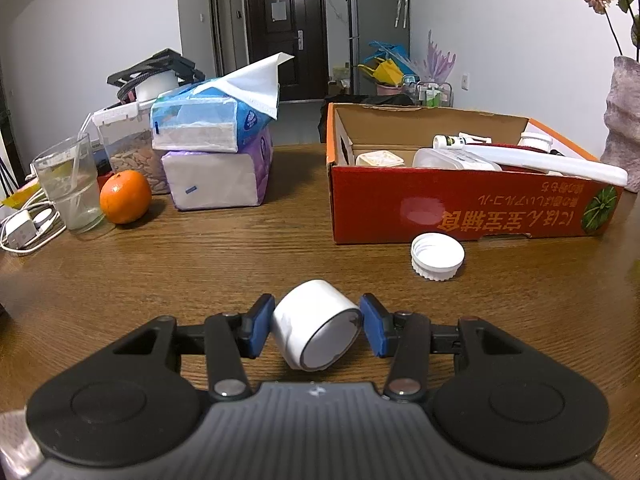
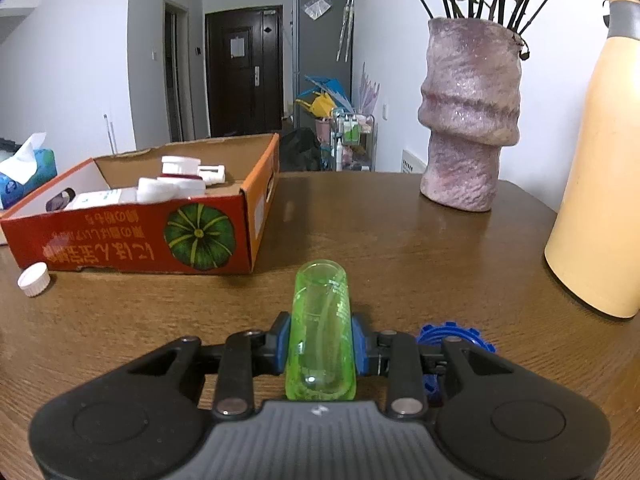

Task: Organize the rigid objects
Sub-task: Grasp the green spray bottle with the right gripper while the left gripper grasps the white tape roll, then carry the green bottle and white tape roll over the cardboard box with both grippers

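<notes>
L gripper (image 1: 317, 326) clamped on white jar (image 1: 316, 324) sidewalls, R gripper (image 2: 320, 346) tight on green tube (image 2: 320, 332) mid-body; both look light, stiff, slick plastic, prob roll-prone.

hidden: blue gear (image 2: 456, 332) behind claw | cut off: yellow bottle (image 2: 600, 184)

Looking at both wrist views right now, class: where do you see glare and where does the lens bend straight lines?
Left wrist view: a pale glare patch sits on the red cardboard box front, and the wooden table edge curves at the frame sides. Right wrist view: ceiling light streaks the tabletop near the pink vase, the yellow bottle bows inward, and the corners go dark.
</notes>
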Tool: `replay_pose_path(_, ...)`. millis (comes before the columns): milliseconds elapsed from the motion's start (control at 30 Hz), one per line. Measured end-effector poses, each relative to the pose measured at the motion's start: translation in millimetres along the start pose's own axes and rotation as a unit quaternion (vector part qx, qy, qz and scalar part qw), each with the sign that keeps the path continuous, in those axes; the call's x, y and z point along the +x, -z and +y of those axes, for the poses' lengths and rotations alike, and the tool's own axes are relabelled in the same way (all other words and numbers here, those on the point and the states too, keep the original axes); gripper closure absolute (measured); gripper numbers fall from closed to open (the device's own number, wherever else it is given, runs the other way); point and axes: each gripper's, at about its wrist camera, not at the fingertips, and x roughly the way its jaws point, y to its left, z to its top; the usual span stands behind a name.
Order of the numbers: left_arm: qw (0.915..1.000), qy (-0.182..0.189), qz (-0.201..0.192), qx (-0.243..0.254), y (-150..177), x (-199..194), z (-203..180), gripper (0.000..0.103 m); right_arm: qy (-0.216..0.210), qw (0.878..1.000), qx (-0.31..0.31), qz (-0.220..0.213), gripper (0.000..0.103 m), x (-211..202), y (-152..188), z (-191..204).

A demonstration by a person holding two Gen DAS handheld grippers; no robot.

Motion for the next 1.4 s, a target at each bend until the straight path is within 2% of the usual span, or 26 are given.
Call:
replay_pose_path(167, 0.9998, 0.002, -0.02, -0.001, -4.0, -8.7, -3.1, 0.055, -0.009, 1.0, 0.0, -0.015, 0.073, -6.3, -3.8, 7.6)
replay_pose_path(900, 0.9975, 0.035, -0.062, -0.001, -19.9, -27.3, -31.4, 0.055, -0.089, 0.994, -0.022, -0.052, 0.073, -34.5, -15.2, 72.2)
replay_pose_path(1400, 0.9962, 0.047, -0.072, 0.007, -35.4, -25.8, -60.7, 0.054, -0.127, 0.989, -0.026, -0.067, 0.073, -44.9, -26.2, 112.3)
